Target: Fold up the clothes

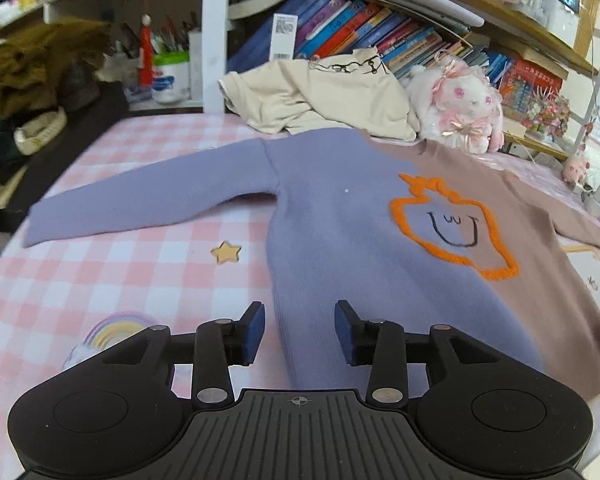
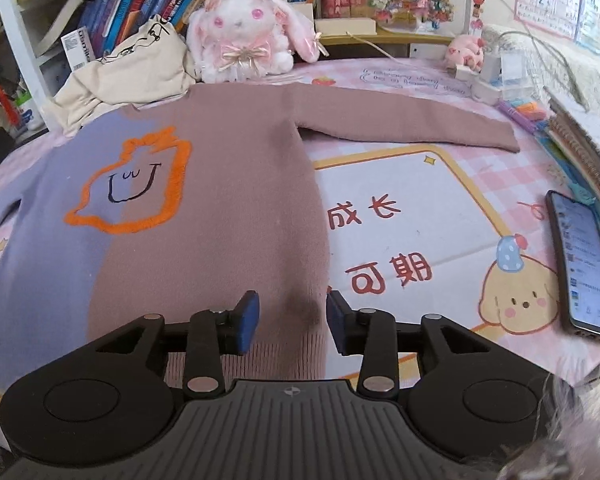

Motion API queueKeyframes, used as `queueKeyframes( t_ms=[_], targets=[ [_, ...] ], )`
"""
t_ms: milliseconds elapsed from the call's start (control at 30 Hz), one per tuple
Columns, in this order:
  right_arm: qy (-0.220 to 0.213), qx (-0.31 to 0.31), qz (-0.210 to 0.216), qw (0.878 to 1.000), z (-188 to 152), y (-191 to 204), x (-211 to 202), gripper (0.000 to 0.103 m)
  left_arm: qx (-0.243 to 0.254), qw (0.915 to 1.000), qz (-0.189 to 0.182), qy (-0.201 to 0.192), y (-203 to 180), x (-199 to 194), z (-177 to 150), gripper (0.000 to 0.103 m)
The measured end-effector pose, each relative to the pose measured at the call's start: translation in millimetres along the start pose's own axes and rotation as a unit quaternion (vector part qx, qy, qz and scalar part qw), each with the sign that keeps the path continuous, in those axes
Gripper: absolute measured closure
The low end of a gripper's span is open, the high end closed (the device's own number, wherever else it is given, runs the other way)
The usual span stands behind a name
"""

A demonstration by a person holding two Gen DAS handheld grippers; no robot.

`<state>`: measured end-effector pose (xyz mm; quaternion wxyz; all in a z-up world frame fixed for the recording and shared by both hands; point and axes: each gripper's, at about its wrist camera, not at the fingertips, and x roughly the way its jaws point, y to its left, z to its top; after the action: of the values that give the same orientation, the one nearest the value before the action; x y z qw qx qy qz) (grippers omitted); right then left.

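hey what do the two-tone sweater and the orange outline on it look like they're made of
Sweater: looks like a soft, matte fine knit, with ribbing visible along the hem. Orange outline: seemingly fuzzy raised yarn, judging by its tufted, uneven edge. Exact fibre cannot be told.

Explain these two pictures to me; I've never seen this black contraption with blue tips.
A person holds a two-finger gripper in each hand, each with a camera looking along its fingers. One picture is from the left gripper, the other from the right gripper. Both are open, holding nothing, poised over the hem of a purple-and-brown knit sweater with an orange outline, spread flat on a pink checked tablecloth. Behind lie a cream garment and a white plush rabbit; a black smartphone lies right.
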<state>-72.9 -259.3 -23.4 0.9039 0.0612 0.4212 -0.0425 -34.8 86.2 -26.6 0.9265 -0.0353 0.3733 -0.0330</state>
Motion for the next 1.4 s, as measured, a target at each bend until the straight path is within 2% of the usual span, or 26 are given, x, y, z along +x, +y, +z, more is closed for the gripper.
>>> queueKeyframes(
  t_ms=[200, 233, 267, 333, 500, 567, 733, 833, 1067, 1167, 1233, 1367, 1400],
  targets=[
    [-0.008, -0.043, 0.012, 0.999, 2, -7, -1, 0.067, 0.000, 0.9995, 0.031, 0.002, -31, -15, -9, 0.061],
    [-0.010, -0.049, 0.016, 0.999, 3, -9, -2, 0.066, 0.004, 0.9994, 0.034, -0.002, -37, -18, -9, 0.056],
    [-0.014, -0.055, 0.021, 0.998, 3, -12, -4, 0.065, 0.006, 0.9994, 0.033, -0.008, -43, -22, -8, 0.050],
    [-0.017, -0.065, 0.028, 0.997, 0, -15, -6, 0.064, 0.010, 0.9994, 0.030, -0.015, -55, -26, -10, 0.047],
    [-0.025, -0.088, 0.044, 0.995, -13, -22, -12, 0.064, 0.040, 0.9987, 0.032, -0.006, -87, -31, -21, 0.045],
    [-0.026, -0.095, 0.047, 0.994, -15, -22, -15, 0.064, 0.050, 0.9982, 0.034, -0.001, -96, -33, -26, 0.037],
    [-0.034, -0.100, 0.059, 0.993, -22, -27, -25, 0.060, 0.073, 0.9965, 0.040, 0.009, -114, -39, -37, 0.025],
    [-0.029, -0.094, 0.059, 0.993, -26, -27, -25, 0.060, 0.087, 0.9952, 0.044, 0.013, -120, -40, -39, 0.019],
    [-0.021, -0.086, 0.053, 0.995, -32, -17, -24, 0.053, 0.101, 0.9943, 0.030, 0.017, -112, -33, -34, 0.016],
    [-0.017, -0.077, 0.043, 0.996, -31, -8, -22, 0.045, 0.110, 0.9937, 0.016, 0.014, -104, -29, -32, 0.013],
    [-0.017, -0.068, 0.030, 0.997, -29, 1, -21, 0.031, 0.122, 0.9925, 0.001, 0.012, -96, -25, -29, 0.012],
    [-0.020, -0.045, -0.003, 0.999, -24, 25, -22, 0.021, 0.151, 0.9882, -0.020, 0.016, -77, -20, -21, 0.007],
    [-0.024, -0.039, -0.009, 0.999, -24, 32, -24, 0.015, 0.159, 0.9869, -0.025, 0.017, -73, -19, -19, 0.006]
  ],
)
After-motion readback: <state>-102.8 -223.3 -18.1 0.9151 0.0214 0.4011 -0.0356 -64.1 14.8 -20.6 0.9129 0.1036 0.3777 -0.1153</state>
